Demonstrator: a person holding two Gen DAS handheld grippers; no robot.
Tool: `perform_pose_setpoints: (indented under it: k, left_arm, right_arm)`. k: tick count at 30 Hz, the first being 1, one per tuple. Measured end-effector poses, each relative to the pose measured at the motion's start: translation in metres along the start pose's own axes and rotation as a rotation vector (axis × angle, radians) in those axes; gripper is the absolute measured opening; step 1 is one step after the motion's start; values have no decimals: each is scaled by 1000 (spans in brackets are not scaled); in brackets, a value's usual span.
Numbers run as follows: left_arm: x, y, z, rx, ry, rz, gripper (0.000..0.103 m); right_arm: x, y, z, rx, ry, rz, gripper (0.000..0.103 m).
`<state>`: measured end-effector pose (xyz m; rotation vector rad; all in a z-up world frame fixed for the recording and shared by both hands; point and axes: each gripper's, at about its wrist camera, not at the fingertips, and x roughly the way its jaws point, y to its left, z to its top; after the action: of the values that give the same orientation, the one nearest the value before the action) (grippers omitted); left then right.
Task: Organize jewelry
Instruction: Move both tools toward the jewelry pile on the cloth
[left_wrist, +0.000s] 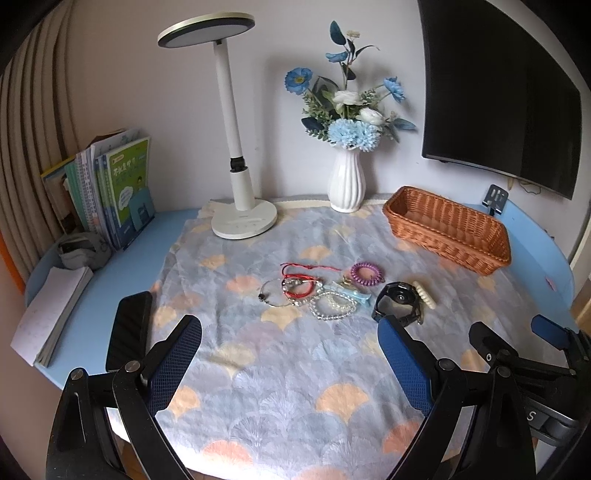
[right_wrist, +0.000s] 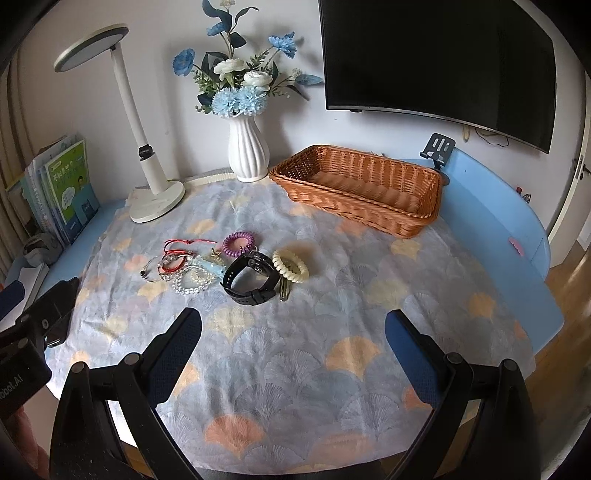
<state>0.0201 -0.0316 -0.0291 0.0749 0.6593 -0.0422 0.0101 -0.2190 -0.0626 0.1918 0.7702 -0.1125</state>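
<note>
A pile of jewelry lies mid-table on a patterned cloth: red cord bracelets (left_wrist: 297, 282) (right_wrist: 175, 254), clear bead bracelets (left_wrist: 332, 308) (right_wrist: 192, 282), a purple coil tie (left_wrist: 365, 273) (right_wrist: 238, 243), a black watch (left_wrist: 397, 301) (right_wrist: 251, 277) and a cream coil tie (left_wrist: 424, 293) (right_wrist: 291, 266). An empty wicker basket (left_wrist: 448, 230) (right_wrist: 360, 188) stands at the back right. My left gripper (left_wrist: 290, 332) and right gripper (right_wrist: 293, 326) are both open and empty, held near the table's front, short of the pile.
A white desk lamp (left_wrist: 243, 218) (right_wrist: 155, 199) and a white vase of blue flowers (left_wrist: 346, 184) (right_wrist: 248, 147) stand at the back. Books (left_wrist: 122, 192) and a phone (left_wrist: 129, 330) are at the left. A dark monitor (right_wrist: 439, 59) hangs behind the basket.
</note>
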Motion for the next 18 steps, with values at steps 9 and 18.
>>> perform_pose_setpoints:
  k: [9,18]
  left_arm:
    - [-2,2,-3,-12,13,-20,97]
    - [11,44,3,-53,-11,-94,97]
  right_arm:
    - [-5,-1,-3,6,-8,0,101]
    - [6,-8,-1,0,-20,-4,101]
